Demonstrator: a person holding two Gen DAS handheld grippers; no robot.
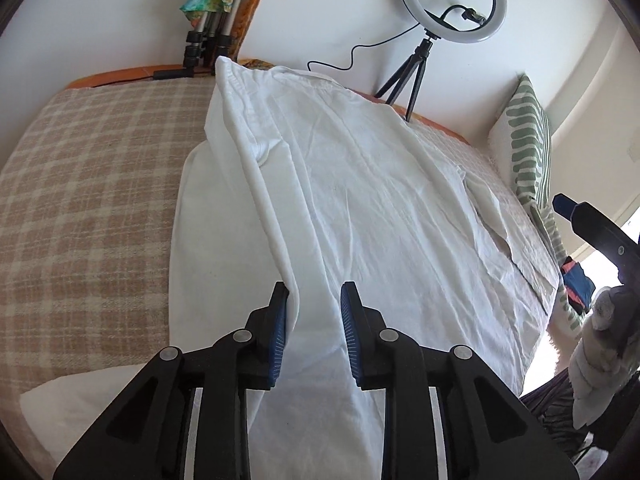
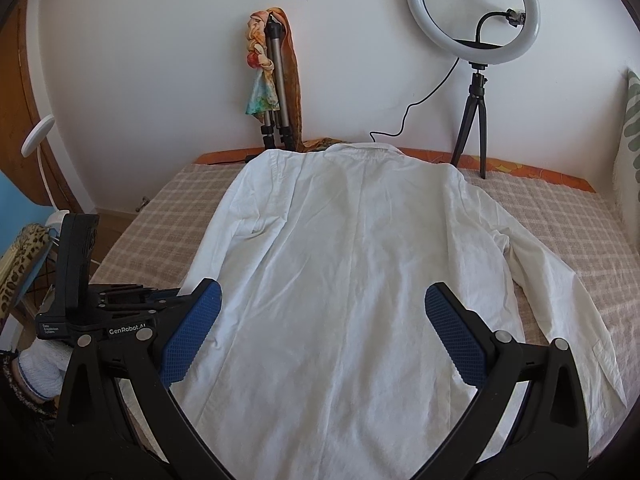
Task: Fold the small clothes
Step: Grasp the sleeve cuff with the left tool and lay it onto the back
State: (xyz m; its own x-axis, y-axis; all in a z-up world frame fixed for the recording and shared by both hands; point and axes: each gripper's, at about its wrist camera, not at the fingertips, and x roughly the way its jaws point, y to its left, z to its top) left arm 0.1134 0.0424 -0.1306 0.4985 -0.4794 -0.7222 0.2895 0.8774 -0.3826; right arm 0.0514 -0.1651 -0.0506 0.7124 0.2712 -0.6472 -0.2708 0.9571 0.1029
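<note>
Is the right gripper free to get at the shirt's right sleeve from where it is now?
Probably yes: the right gripper is open over the shirt, and the sleeve lies flat and uncovered.

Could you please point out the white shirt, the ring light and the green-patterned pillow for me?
white shirt (image 2: 360, 260): right wrist view, middle of its back panel.
ring light (image 2: 416, 4): right wrist view, left side of the white ring.
green-patterned pillow (image 1: 528, 136): left wrist view, its upper face.

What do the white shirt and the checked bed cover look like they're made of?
The white shirt looks like thin woven cotton or linen: matte, with many fine creases. The checked bed cover seems a thicker, coarser weave, perhaps cotton or wool blend: its beige-and-cream plaid shows a visible textured grain.
</note>
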